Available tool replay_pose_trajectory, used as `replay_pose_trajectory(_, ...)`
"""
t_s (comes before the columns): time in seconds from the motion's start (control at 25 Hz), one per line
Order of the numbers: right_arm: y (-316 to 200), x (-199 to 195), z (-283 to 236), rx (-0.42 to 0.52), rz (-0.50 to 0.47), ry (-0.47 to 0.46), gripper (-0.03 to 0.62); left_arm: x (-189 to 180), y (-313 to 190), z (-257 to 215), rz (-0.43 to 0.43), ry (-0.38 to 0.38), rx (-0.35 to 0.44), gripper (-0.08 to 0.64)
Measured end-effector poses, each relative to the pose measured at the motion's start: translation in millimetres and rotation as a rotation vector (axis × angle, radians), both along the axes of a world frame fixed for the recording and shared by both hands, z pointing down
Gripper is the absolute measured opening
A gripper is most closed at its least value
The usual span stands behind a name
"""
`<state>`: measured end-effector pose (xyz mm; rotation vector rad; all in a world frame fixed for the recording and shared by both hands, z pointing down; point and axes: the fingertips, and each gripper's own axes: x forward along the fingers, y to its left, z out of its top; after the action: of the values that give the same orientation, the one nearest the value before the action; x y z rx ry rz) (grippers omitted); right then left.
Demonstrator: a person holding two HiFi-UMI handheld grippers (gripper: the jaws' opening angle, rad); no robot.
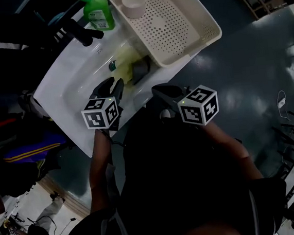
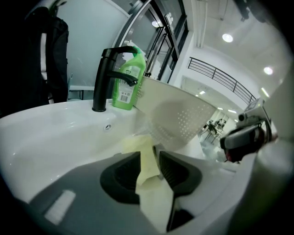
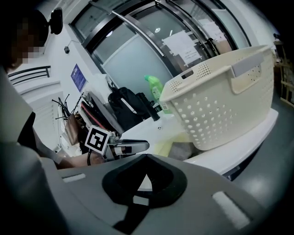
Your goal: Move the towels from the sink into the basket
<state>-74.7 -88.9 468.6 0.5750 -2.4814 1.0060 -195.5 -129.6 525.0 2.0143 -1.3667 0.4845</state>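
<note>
Left gripper view shows left claw (image 2: 149, 157) spread around the yellow towel (image 2: 138, 146) in the sink (image 2: 55, 133); right claw (image 3: 145, 164) pressed together.

You can read no text here. The white label on the green bottle (image 2: 133, 69), at twelve o'clock of the sink (image 2: 55, 133), is too small. The blue wall sign (image 3: 76, 77), at ten o'clock, is blurred.
</note>
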Motion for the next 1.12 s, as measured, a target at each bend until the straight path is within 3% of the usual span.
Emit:
replay_pose_trajectory(0.76,-1.7,-52.5,16.9,-0.080,0.025,0.040,0.000,-21.2,-27.4,54.2,0.048,0.104,-0.105,0.241)
replay_pose_trajectory(0.96,-1.3,-63.8,19.6,-0.088,0.037,0.045,-0.001,-14.7,-29.7,65.7,0.088,0.146,-0.145,0.225)
replay_pose_trajectory(1.12,-2.1,-70.2,23.2,-0.096,0.052,0.052,0.000,-11.0,-31.8,69.0,0.118,0.168,-0.140,0.125)
